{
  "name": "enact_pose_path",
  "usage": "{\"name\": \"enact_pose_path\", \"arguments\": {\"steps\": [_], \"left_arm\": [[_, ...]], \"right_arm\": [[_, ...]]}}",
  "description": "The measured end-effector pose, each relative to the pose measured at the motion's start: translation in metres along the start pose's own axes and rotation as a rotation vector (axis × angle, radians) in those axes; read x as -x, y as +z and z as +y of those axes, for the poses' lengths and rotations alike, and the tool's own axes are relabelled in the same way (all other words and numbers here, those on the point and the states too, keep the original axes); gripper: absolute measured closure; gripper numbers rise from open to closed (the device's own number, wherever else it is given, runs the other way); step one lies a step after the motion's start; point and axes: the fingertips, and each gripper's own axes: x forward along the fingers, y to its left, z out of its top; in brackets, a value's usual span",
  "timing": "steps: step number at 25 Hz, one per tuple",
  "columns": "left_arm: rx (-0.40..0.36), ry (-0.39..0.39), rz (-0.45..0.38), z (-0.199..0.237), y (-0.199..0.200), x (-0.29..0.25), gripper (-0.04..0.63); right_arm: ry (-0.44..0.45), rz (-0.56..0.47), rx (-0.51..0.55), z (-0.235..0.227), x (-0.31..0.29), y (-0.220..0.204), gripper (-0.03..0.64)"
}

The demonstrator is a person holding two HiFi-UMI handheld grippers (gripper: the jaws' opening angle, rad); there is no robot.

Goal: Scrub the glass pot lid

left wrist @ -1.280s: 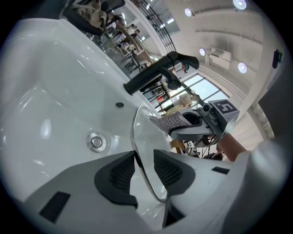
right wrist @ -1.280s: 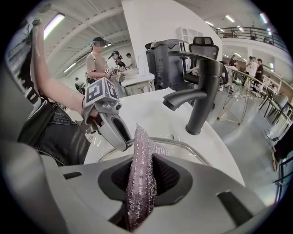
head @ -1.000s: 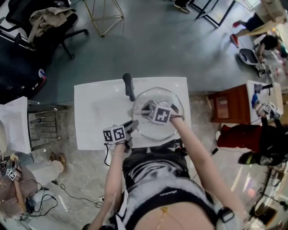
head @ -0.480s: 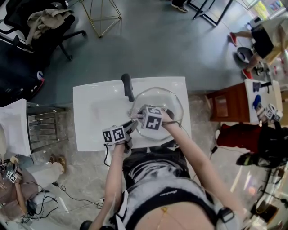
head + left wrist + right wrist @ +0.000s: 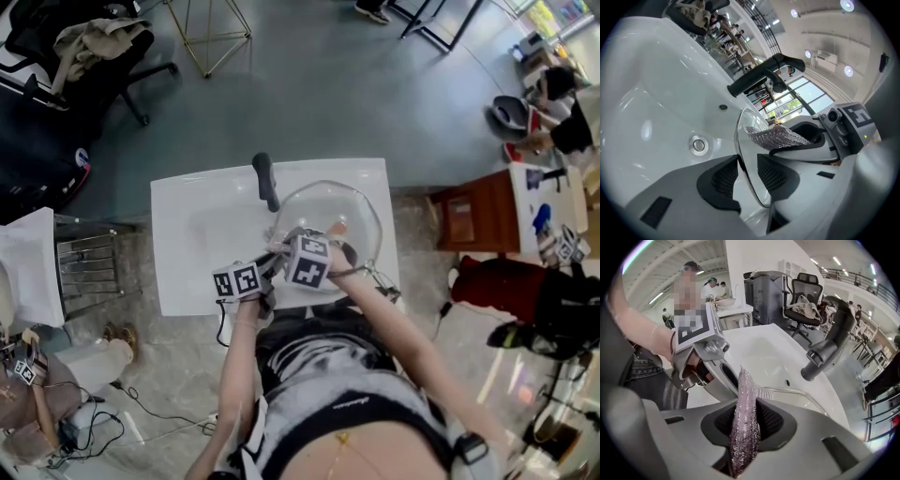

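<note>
The glass pot lid (image 5: 349,212) stands tilted in the white sink (image 5: 202,234). My left gripper (image 5: 275,262) is shut on the lid's near-left rim (image 5: 749,154), one pad on each side of the glass; its jaws have just closed a little further. My right gripper (image 5: 298,242) points steeply down over the lid, shut on a silver mesh scrubbing cloth (image 5: 744,425). The cloth (image 5: 776,137) lies against the lid's inner face close to the left gripper. In the right gripper view the left gripper (image 5: 701,350) sits just beyond the cloth, with the lid's rim (image 5: 799,394) to the right.
A dark faucet (image 5: 267,180) rises at the sink's back edge, just left of the lid. The drain (image 5: 698,145) lies in the basin floor left of the lid. Office chairs, a wire stool and other people are on the floor around.
My right gripper has slid with the cloth across the lid toward the near left, closer to the left gripper. The left gripper and the lid have stayed put.
</note>
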Motion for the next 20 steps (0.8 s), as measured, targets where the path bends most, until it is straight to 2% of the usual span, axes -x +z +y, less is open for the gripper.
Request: {"name": "enact_pose_path", "arguments": {"steps": [4,10,16,20], "left_arm": [[-0.007,-0.001,0.004,-0.001,-0.001,-0.001,0.465],[-0.005,-0.006,0.006,-0.002,0.0,-0.001,0.466],[-0.002,-0.006,0.012,-0.001,-0.002,0.001,0.468],[-0.001,-0.001,0.011,-0.001,-0.002,0.001,0.468]], "right_arm": [[-0.026,-0.014,-0.03,0.001,0.0,-0.006,0.534],[-0.075,-0.005,-0.017,0.008,0.005,-0.018,0.531],[-0.031,-0.058,-0.14,0.014,0.015,-0.029,0.532],[-0.025,-0.064,-0.159,0.019,0.017,-0.031,0.532]]}}
